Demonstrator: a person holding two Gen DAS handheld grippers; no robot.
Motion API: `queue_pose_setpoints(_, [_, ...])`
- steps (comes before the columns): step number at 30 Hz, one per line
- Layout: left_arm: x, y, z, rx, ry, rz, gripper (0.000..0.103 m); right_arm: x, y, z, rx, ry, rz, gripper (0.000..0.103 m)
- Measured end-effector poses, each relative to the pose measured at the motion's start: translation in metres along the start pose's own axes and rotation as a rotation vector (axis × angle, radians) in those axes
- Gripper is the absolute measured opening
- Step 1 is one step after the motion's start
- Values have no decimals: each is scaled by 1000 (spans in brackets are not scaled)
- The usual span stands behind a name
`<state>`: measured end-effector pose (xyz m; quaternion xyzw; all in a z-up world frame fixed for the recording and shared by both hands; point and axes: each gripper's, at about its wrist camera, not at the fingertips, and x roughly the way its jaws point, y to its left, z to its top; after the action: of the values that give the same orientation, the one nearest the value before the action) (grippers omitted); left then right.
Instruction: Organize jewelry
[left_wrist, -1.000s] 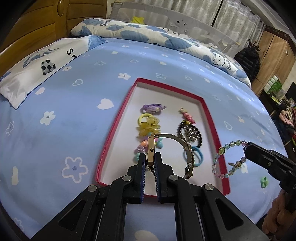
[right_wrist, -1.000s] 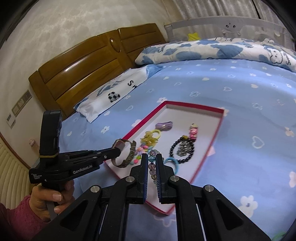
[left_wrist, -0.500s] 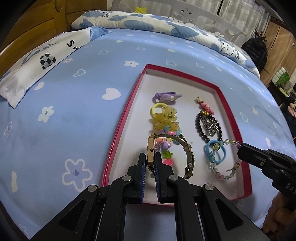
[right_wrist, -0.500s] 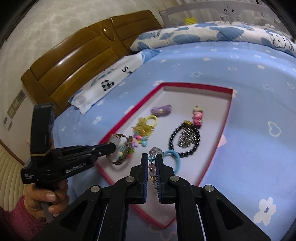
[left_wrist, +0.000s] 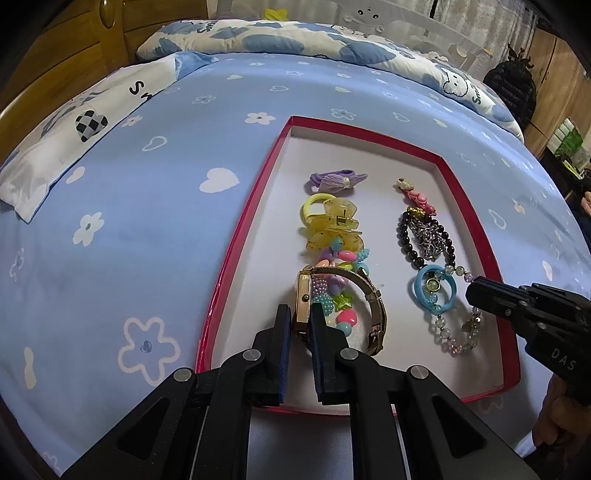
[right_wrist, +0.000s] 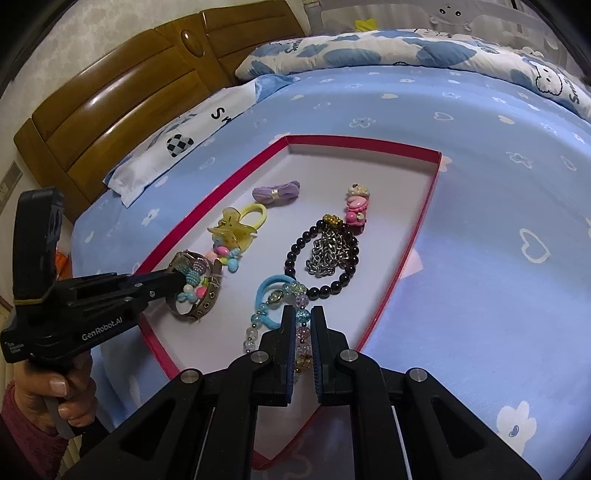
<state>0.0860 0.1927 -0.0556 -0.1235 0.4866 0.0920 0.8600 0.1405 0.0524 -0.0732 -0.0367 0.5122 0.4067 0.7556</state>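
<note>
Left tongs pinch a gold rectangular watch; right tongs pinch a glassy bead bracelet over the red-rimmed tray.

bead bracelet partly behind tool

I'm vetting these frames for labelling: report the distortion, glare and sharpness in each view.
Left wrist view: strong fisheye bends the red tray rim, corners are vignetted black, and the watch in the left claw is sharp. Right wrist view: same bowing, a glare streak on the wooden headboard, and the beaded bracelet in the right claw is crisp.
</note>
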Motion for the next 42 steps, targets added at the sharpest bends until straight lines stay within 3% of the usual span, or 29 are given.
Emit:
queue_pose_setpoints(15, [-2, 0, -1, -5, -7, 11, 18, 0, 0, 0, 3, 0, 7, 13])
queue_pose_setpoints(21, [-8, 1, -2, -16, -19, 9, 23, -10, -4, 1, 34, -33, 26, 29])
queue_pose_setpoints(25, [-15, 0, -3, -16, -40, 8, 39, -20, -6, 2, 50, -67, 50, 34])
queue_pose_setpoints(29, [-24, 0, -4, -24, -59, 0, 39, -34, -6, 4, 56, -105, 58, 39])
queue_pose_setpoints(32, [-37, 0, -7, -36, -87, -9, 46, -47, -7, 4, 64, -136, 64, 45])
queue_pose_setpoints(33, [-44, 1, -8, -48, -104, -16, 52, -52, -8, 4, 68, -148, 65, 48])
queue_pose_setpoints(35, [-53, 3, -13, -72, -125, -26, 68, -62, -11, 2, 80, -177, 67, 68])
queue_pose_setpoints(37, [-63, 5, -20, -111, -149, -43, 82, -72, -15, -3, 101, -207, 61, 75])
queue_pose_setpoints(42, [-76, 5, -42, -146, -168, -91, 83, -87, -31, -22, 154, -219, 60, 75])
